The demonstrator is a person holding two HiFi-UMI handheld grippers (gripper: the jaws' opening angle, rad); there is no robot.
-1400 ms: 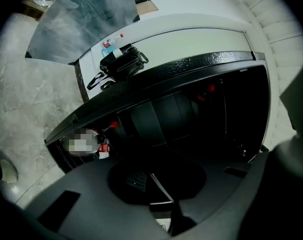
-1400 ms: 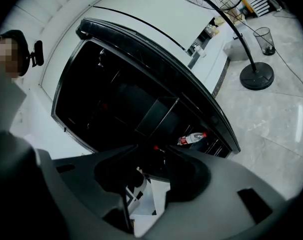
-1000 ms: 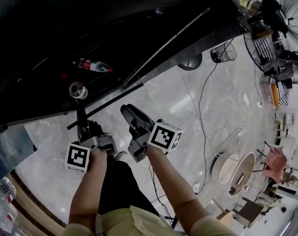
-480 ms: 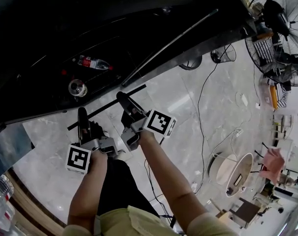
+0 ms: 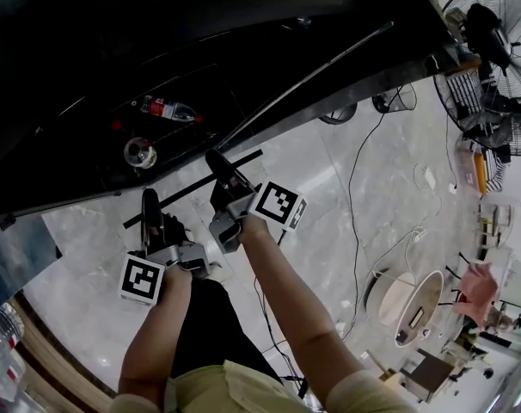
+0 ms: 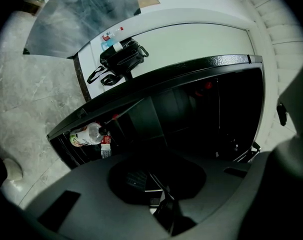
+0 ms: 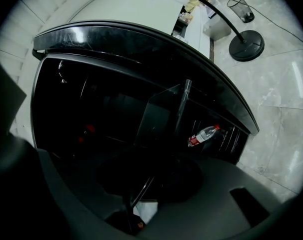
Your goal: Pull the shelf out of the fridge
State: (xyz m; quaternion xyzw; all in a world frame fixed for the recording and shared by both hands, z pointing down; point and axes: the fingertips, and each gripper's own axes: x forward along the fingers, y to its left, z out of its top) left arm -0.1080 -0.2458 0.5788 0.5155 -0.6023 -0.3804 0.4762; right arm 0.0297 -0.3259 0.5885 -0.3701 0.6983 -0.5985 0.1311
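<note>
- Left tool (image 5: 149, 206): the jaws are set narrow and are closed on the front edge of the shelf (image 5: 185, 192). That edge is seen as a thin line running between them in the left gripper view.
- Right tool (image 5: 219, 163): the jaws have just been closing. The shelf's edge is seen between them, but the gap is wider than on the left, so a firm grip is judged not yet made.
- Step in hand: the second hold is being taken before the pull.
- Next move: the right jaws are to be closed fully. Both tools are then to be drawn back together and level, so that the shelf is not skewed in its guides.
- Shelf: a thin flat panel with a dark front strip, seen nearly edge-on. The strip is shown just outside the mouth of the fridge (image 5: 243, 41), against the pale floor (image 5: 329, 196). The rest is lost in the dark interior.
</note>
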